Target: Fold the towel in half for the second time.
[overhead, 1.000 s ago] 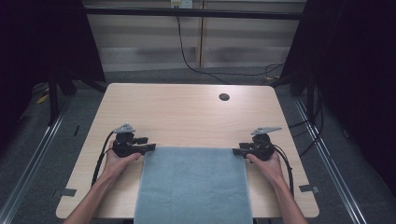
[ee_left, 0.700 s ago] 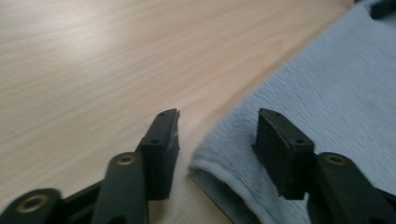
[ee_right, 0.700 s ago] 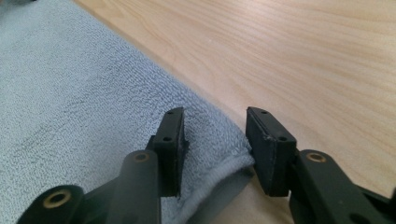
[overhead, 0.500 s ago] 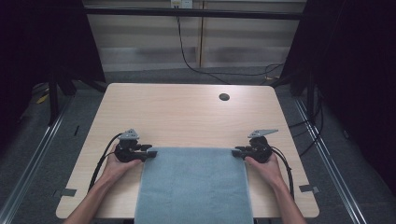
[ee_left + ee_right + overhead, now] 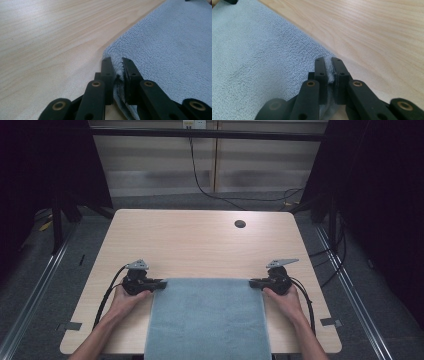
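From the high view we see one grey-blue towel [image 5: 207, 317] lying flat on the light wood tabletop [image 5: 200, 245], its near end hanging over the front edge, with one dark round hole [image 5: 240, 224] near the tabletop's far right. We hold two grippers: the left gripper [image 5: 161, 283] at the towel's far left corner and the right gripper [image 5: 253, 282] at its far right corner, one hand [image 5: 127, 297] behind the left and one hand [image 5: 282, 296] behind the right. That view is too distant to show the grip itself. The left gripper view supplies it: the two black fingers [image 5: 108, 72] pinch the towel's corner hem, a ridge of terry standing between them. The right gripper view shows the same on the other side, its two fingers [image 5: 321, 71] pressed tight on a thin fold of the corner. Both close views also reveal the towel's looped weave and the wood grain.
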`<state>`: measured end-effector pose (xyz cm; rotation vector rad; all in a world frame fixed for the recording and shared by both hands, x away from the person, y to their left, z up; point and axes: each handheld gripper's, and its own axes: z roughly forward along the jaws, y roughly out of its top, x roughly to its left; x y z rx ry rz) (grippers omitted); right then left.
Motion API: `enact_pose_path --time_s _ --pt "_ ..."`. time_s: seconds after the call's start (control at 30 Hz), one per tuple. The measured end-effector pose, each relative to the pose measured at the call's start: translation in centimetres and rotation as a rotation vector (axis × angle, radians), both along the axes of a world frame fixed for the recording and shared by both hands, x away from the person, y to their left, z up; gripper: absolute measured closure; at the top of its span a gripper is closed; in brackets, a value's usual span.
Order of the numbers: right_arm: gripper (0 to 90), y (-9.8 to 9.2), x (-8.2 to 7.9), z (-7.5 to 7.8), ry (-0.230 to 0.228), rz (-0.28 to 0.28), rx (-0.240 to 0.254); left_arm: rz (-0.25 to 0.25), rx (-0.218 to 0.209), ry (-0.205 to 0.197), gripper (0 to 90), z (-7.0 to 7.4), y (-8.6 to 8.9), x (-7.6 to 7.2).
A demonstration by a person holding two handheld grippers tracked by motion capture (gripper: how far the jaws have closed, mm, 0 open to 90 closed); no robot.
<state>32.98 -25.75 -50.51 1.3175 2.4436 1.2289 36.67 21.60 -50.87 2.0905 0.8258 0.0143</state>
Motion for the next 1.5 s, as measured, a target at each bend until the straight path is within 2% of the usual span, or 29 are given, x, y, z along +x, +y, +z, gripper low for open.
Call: enact_pose_path --time_s 0.07,0.17,0.27,0.33,0.47,0.5,0.57,0.67,0.8,0.9,1.07,1.23,1.3,1.4,1.43,1.5 --pt "84.4 0.2 -0.1 0.1 -0.009 0.000 -0.016 -0.008 0.014 -0.013 80.8 0.5 0.0 -0.1" --pt "84.7 0.3 -0.2 0.4 -0.022 -0.006 -0.022 -0.003 -0.012 -0.020 80.9 0.9 0.3 -0.1" --pt "84.8 0.1 -0.5 1.0 -0.038 -0.025 0.011 0.003 -0.016 -0.032 81.0 1.3 0.2 -0.1" --pt "84.8 0.0 -0.7 1.6 -0.059 -0.030 0.030 0.011 -0.034 -0.042 81.0 1.6 0.3 -0.2" --pt "85.0 -0.2 -0.7 2.8 -0.096 -0.039 0.077 0.022 -0.062 -0.061 81.1 2.9 0.5 0.0" --pt "85.0 -0.2 -0.5 3.1 -0.088 -0.044 0.088 0.028 -0.071 -0.071 81.1 3.3 0.5 0.1" --pt "85.1 -0.1 -0.1 3.6 -0.104 -0.043 0.084 0.035 -0.094 -0.085 81.3 4.2 0.3 0.5" --pt "85.2 0.0 0.6 4.6 -0.128 -0.051 0.103 0.045 -0.094 -0.114 81.4 5.4 -0.2 1.2" --pt "85.2 0.1 1.5 6.4 -0.167 -0.063 0.111 0.063 -0.121 -0.150 81.3 6.9 -0.3 1.9" --pt "85.3 -0.1 2.1 7.8 -0.202 -0.073 0.142 0.083 -0.145 -0.166 81.4 8.1 -0.1 2.5" --pt "85.3 0.0 2.9 9.6 -0.239 -0.076 0.155 0.102 -0.139 -0.182 81.4 9.6 0.2 3.6" --pt "85.3 0.0 4.4 11.5 -0.270 -0.088 0.159 0.131 -0.160 -0.205 81.4 11.4 0.3 4.9" --pt "85.4 -0.1 5.2 12.1 -0.279 -0.094 0.164 0.145 -0.141 -0.248 81.4 12.2 -0.1 5.2" --pt "85.5 -0.3 6.2 12.9 -0.287 -0.115 0.171 0.148 -0.168 -0.264 81.4 13.5 -0.4 5.7" --pt "85.6 -0.4 6.4 13.1 -0.283 -0.123 0.187 0.152 -0.164 -0.272 81.5 13.7 -0.6 5.9" --pt "85.7 -0.6 6.8 13.4 -0.281 -0.137 0.172 0.160 -0.149 -0.278 81.6 14.1 -0.8 6.1"
